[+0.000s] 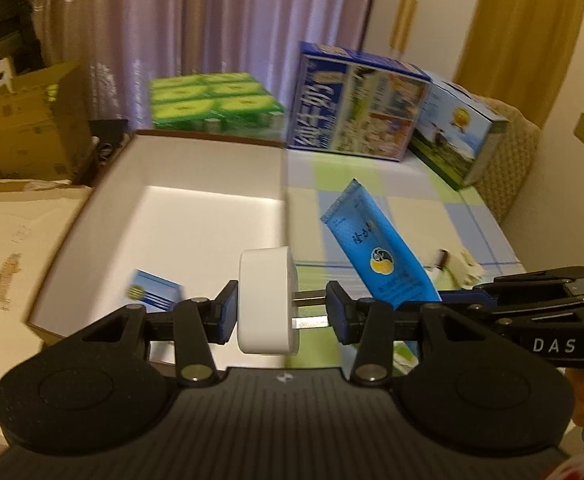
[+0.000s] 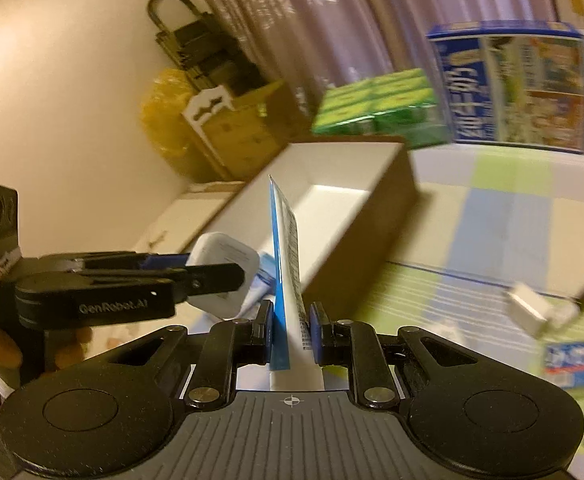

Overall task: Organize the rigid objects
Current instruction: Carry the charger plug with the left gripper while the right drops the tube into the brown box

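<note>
My left gripper [image 1: 282, 310] is shut on a white plug adapter [image 1: 268, 300], one pad on its body and one on its metal prongs, at the near right corner of the open white-lined box [image 1: 164, 224]. A small blue card [image 1: 154, 290] lies inside the box. My right gripper [image 2: 291, 330] is shut on a blue and white tube [image 2: 286, 264], held upright just right of the box [image 2: 332, 208]. In the left wrist view the tube [image 1: 376, 252] slants up from the right gripper. The adapter [image 2: 224, 272] also shows in the right wrist view.
Green drink packs [image 1: 216, 104] and blue milk cartons [image 1: 356, 104] stand behind the box. A white charger [image 2: 532, 308] and a blue packet [image 2: 576, 364] lie on the checked cloth at right. Cardboard boxes [image 1: 32, 120] stand at left.
</note>
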Demonstrator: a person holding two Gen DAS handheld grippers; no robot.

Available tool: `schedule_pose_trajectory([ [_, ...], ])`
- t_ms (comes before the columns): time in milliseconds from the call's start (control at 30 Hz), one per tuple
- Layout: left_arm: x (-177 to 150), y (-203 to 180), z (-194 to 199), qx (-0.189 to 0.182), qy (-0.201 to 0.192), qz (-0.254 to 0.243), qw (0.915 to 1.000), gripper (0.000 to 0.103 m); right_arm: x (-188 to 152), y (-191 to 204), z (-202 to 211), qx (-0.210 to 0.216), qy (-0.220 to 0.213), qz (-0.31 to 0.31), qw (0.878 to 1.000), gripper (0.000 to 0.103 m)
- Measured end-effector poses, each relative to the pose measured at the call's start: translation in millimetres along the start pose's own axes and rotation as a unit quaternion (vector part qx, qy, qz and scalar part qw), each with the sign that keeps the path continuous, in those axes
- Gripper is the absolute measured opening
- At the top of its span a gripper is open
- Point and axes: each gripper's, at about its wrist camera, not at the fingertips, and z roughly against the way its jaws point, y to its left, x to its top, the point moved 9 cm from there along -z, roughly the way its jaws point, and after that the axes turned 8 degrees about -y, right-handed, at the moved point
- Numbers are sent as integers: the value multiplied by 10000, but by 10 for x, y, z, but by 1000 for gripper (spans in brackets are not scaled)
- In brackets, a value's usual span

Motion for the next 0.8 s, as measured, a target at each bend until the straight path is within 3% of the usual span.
schedule_pose_trajectory([
  [167, 66, 419, 6, 121, -43, 6, 9999, 41, 54, 256, -400, -15, -5, -116, 9999, 15],
  [367, 77, 784, -136, 92, 95, -29, 9999, 41, 72, 389, -820, -372, 48, -119, 9992, 15],
  [800, 0, 1114, -781, -276, 648, -81, 9975, 41, -43, 26, -1513, -1597, 426, -437, 9853, 15],
])
